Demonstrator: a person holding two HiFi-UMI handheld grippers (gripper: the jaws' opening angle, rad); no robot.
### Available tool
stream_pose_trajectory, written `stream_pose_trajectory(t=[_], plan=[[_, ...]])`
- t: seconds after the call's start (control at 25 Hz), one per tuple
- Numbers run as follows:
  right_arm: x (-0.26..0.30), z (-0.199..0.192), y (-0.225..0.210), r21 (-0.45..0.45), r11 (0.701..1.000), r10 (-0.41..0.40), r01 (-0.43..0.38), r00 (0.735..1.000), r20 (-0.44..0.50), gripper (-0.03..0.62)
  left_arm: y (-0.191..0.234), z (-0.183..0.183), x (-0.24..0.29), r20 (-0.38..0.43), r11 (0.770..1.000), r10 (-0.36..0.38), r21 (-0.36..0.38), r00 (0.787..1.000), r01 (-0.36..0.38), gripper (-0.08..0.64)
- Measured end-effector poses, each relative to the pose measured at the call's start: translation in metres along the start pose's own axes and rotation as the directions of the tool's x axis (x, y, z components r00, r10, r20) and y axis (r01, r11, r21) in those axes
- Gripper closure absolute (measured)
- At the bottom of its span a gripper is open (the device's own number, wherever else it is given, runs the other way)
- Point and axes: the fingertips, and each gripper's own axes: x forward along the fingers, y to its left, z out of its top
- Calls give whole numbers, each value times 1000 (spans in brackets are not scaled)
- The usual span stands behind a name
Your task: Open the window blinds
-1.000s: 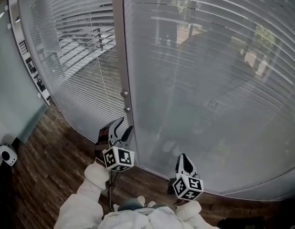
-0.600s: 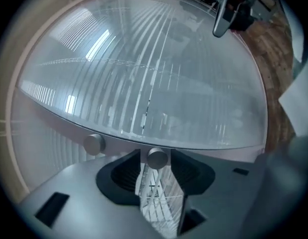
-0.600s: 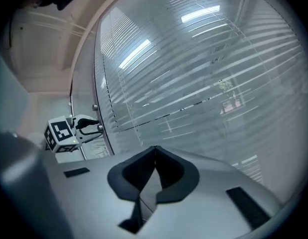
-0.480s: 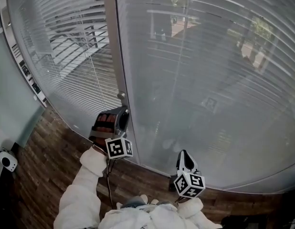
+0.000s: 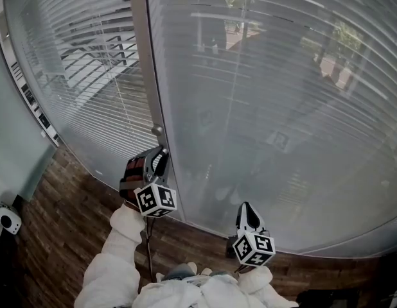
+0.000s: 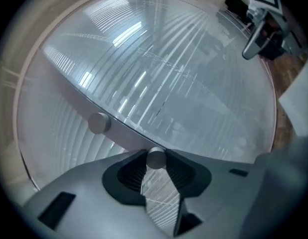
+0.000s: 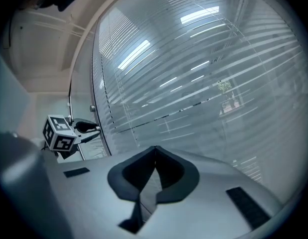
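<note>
On the flat grey frame [image 5: 143, 76], round knob [image 6: 155, 158], thin-slatted blinds [image 5: 282, 108]

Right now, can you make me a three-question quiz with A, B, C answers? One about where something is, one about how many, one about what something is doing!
1. Where is the left gripper?
A. at the grey frame between the glass panes
B. on the wooden floor
C. touching the right gripper

2. How many round knobs are on the frame?
A. one
B. two
C. five

3. How are the right gripper's jaws?
A. wide apart
B. clamped on a knob
C. together and empty

Answers:
1 A: the left gripper is up at the frame, and its jaws, which have just been closing, grip the lower knob.
2 B: the left gripper view shows the lower knob and an upper knob.
3 C: the right gripper has its jaw tips meeting, with nothing between them.
</note>
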Motion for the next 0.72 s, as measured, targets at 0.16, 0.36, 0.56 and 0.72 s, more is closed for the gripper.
stream_pose_trajectory(t=[0.16, 0.36, 0.56, 0.72], plan=[[-4, 0, -6, 0, 1000, -13, 13, 1000, -4, 578, 2, -2, -1, 10, 979, -23, -203, 1000, 24, 436], [-8, -2, -7, -3, 1000, -16, 16, 1000, -9, 578, 8, -3, -3, 29, 860, -44, -507, 999, 52, 436], [-12, -2, -8, -1, 1000, -19, 19, 1000, -8, 578, 11, -6, -4, 44, 680, -49, -730, 998, 66, 436], [-13, -2, -10, 1, 1000, -23, 23, 1000, -4, 578, 12, -6, -5, 61, 525, -60, -847, 996, 83, 437]])
